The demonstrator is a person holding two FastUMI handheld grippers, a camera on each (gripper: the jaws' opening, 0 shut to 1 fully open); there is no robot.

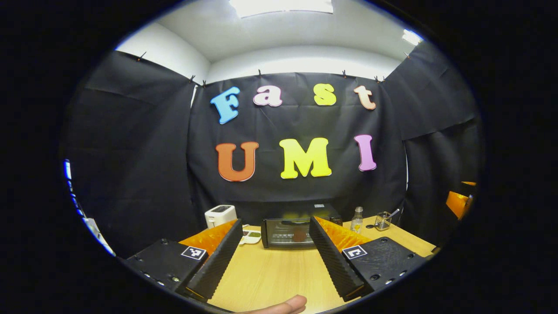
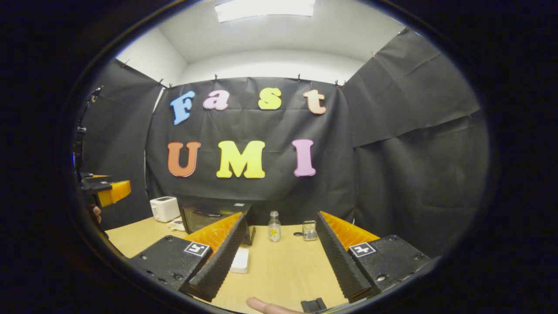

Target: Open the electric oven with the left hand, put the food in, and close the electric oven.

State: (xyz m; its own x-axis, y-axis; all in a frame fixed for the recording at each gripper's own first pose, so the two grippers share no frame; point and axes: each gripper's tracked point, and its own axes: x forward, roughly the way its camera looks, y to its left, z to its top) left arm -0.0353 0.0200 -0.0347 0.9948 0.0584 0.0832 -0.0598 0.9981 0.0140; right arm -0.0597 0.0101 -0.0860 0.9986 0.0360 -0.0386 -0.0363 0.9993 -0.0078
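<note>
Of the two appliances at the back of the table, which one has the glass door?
The electric oven, dark, with a see-through glass door, straight ahead of the left gripper. The toaster to its left is white, without a door.

White toaster (image 1: 220, 215) on wooden table (image 1: 279, 274), clear bottle (image 1: 357, 219), small wire holder (image 1: 382, 221), white flat object (image 2: 240, 260)

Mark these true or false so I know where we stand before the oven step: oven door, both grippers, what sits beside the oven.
1. The electric oven door is open. False: it is shut.
2. The left gripper is open and holds nothing. True.
3. The right gripper is shut on the bottle. False: it is open, and the small bottle stands apart on the table.
4. A white toaster stands left of the oven. True.
5. The left gripper touches the oven. False: it is short of it.
</note>
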